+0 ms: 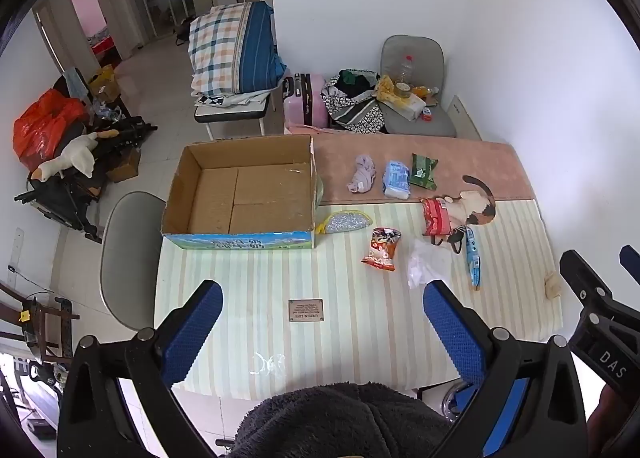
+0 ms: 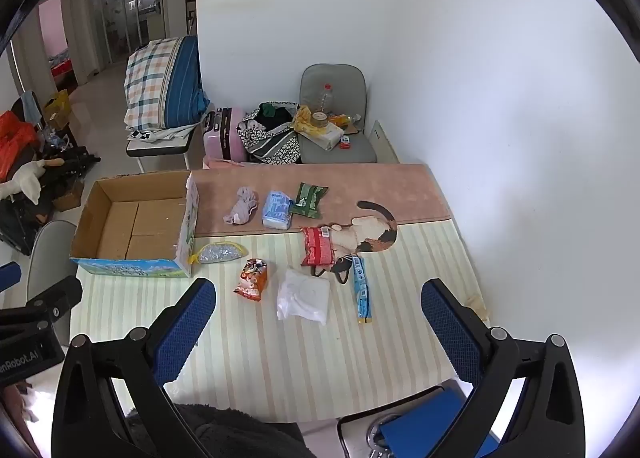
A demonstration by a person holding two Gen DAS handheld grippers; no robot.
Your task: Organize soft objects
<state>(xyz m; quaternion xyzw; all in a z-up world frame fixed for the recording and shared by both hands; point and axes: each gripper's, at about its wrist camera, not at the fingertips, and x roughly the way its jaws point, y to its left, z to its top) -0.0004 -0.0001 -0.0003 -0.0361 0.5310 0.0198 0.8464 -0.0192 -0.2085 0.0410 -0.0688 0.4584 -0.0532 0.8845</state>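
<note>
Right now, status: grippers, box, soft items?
Left gripper and right gripper open, holding nothing, above the table. Box empty. Packets and cloth still spread across the table. Nothing in the way.

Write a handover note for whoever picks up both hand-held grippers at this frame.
Left hand-held gripper: open, empty, above the table's near edge.
Right hand-held gripper: open, empty, likewise.
Cardboard box: at the table's left, empty.
On the mat, right of the box: silver pouch, orange snack bag, white bag, red pack, blue tube, grey cloth, blue tissue pack, green pack.
Done: nothing boxed.
Left: probably all eight items.
</note>
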